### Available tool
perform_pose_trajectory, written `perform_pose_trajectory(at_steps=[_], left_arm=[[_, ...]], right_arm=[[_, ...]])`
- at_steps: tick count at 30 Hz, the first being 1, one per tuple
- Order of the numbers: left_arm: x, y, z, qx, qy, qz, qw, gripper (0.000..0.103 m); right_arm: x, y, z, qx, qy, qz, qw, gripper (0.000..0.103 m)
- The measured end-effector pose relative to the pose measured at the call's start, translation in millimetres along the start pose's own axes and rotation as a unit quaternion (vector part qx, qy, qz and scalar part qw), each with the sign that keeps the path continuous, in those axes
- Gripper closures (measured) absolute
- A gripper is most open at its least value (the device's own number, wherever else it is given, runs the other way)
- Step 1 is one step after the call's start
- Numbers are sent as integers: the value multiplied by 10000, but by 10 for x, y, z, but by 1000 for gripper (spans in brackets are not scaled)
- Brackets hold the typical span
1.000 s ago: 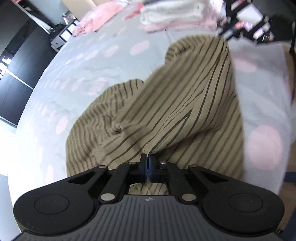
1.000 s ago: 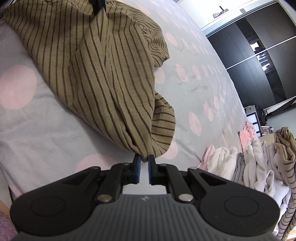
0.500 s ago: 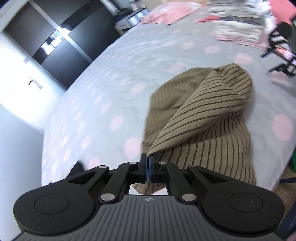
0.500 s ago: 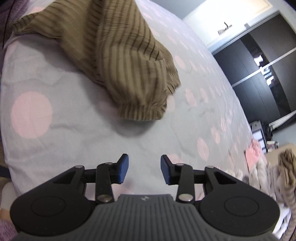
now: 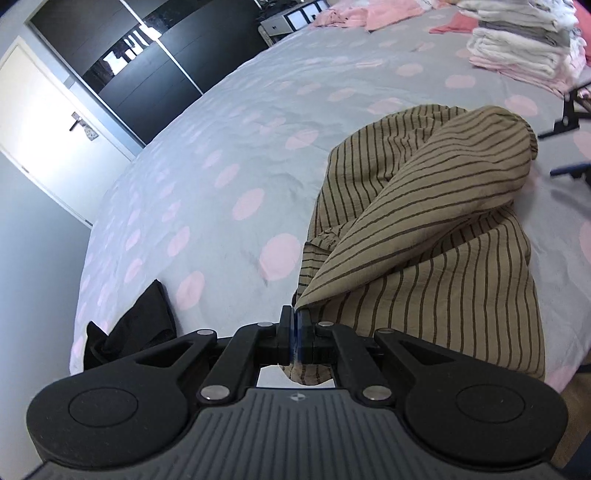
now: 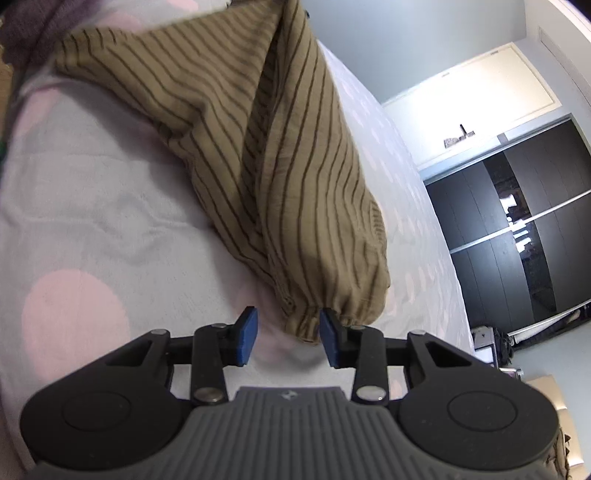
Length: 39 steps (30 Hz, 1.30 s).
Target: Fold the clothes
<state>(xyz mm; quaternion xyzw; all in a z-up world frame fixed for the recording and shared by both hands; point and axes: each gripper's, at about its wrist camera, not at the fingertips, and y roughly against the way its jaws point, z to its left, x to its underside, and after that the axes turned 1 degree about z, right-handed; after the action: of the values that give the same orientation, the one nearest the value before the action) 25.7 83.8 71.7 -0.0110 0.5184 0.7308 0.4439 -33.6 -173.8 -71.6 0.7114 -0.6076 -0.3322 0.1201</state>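
Note:
An olive-brown garment with thin dark stripes (image 5: 436, 206) lies bunched on a grey bed cover with pink dots (image 5: 236, 155). My left gripper (image 5: 295, 325) is shut on a corner of the garment near the bed's front edge and holds it up. In the right wrist view the same garment (image 6: 288, 173) hangs in a fold, and its gathered cuff end sits between the blue pads of my right gripper (image 6: 286, 330), which is open. The cuff touches the right pad (image 6: 330, 338).
A black garment (image 5: 129, 328) lies on the bed at the left. A stack of folded white and pink clothes (image 5: 524, 48) sits at the far right. More pink clothes (image 5: 369, 14) lie at the far edge. A dark sliding wardrobe (image 6: 517, 229) and a white door (image 5: 48, 122) stand beyond.
My right gripper let go of the garment's end, opened wide and has now come back around the cuff. My left gripper, still shut on the cloth, has swung left and pulled the corner along.

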Motion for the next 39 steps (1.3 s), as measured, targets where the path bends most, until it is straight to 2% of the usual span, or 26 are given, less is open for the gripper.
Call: perform_pose_trajectory(at_steps=[8, 13, 14, 17, 20, 23, 27, 32, 35, 39], left_arm=[[102, -90, 72, 112, 280, -74, 9995, 103], [145, -146, 144, 155, 454, -56, 9988, 103], [154, -156, 153, 159, 481, -48, 9987, 103], [158, -159, 158, 139, 497, -65, 9986, 103], [150, -118, 165, 74, 526, -171, 9984, 103], [120, -6, 240, 112, 849, -447, 9953, 103], [-34, 329, 389, 182, 1289, -1088, 9855, 103], [-356, 956, 632, 295, 1697, -2077, 9629, 103], [-575, 1409, 726, 221, 1681, -2720, 9472, 103], [-798, 1916, 820, 16, 1556, -3362, 9289, 103]], right_arm=[[-54, -444, 48, 482, 267, 345, 9979, 64], [-69, -566, 56, 478, 438, 305, 9974, 64], [-66, -559, 71, 480, 490, 293, 9972, 67], [-63, -530, 31, 551, 358, 345, 9972, 84], [-81, -404, -131, 655, -76, 273, 9975, 89], [-96, -229, -390, 749, -880, 213, 9931, 92], [-55, 93, -840, 1195, -1703, -56, 9781, 93], [22, 709, -1455, 2052, -2263, -445, 9512, 94], [48, 1133, -1789, 2440, -2348, -658, 9386, 94], [52, 1647, -2182, 2865, -2221, -911, 9275, 94]])
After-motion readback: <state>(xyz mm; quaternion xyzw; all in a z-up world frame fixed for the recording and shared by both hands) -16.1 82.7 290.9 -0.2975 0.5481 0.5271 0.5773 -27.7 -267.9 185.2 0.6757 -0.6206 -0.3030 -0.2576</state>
